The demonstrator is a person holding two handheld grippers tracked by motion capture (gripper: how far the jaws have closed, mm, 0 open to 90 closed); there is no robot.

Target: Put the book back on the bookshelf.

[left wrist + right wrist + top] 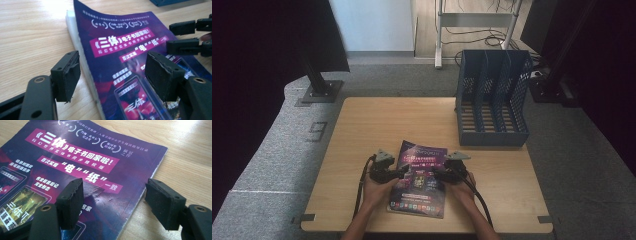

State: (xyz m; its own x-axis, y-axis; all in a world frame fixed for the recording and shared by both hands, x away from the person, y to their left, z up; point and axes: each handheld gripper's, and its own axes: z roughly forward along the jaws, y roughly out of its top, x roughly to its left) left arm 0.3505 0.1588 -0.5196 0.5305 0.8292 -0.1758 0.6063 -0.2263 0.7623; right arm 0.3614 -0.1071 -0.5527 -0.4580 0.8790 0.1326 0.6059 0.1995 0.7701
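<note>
The purple book (419, 179) lay flat on the wooden surface (362, 130) between both tongs, left (401, 171) and right (438, 175), each wide apart; a blue file rack (492, 100) stood beyond them.

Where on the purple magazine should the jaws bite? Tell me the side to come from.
Grip the magazine at a long side edge, coming in level with the table. It lies flat, so its face gives no hold. The left gripper stands open astride the page edge, where the cover curls up; that lifted edge looks easiest.
</note>
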